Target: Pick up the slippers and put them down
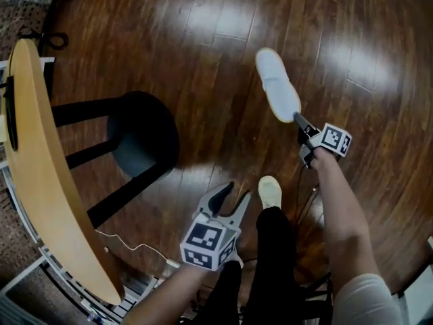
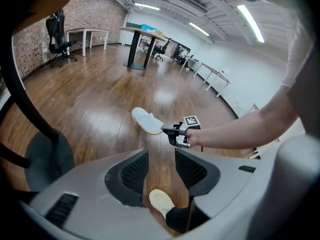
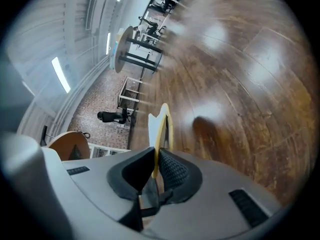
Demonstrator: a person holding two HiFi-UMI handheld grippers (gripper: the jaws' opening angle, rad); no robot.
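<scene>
A white slipper (image 1: 277, 85) with a pale yellow sole hangs above the wooden floor. My right gripper (image 1: 306, 133) is shut on its heel end. In the right gripper view the slipper (image 3: 163, 126) stands edge-on and sticks out from between the jaws of the right gripper (image 3: 156, 159). My left gripper (image 1: 235, 193) is lower down and nearer the person, open, with nothing between its fingers. In the left gripper view the slipper (image 2: 146, 120) and the right gripper (image 2: 175, 133) show beyond the parted jaws of the left gripper (image 2: 161, 160). A pale shoe (image 1: 270, 191) is on the person's foot.
A curved wooden tabletop (image 1: 34, 161) fills the left side, with a black stool (image 1: 143, 135) beside it. A thin white cable (image 1: 135, 246) trails on the floor by the table. Desks and office chairs (image 2: 140, 39) stand far across the glossy wooden floor (image 1: 203, 39).
</scene>
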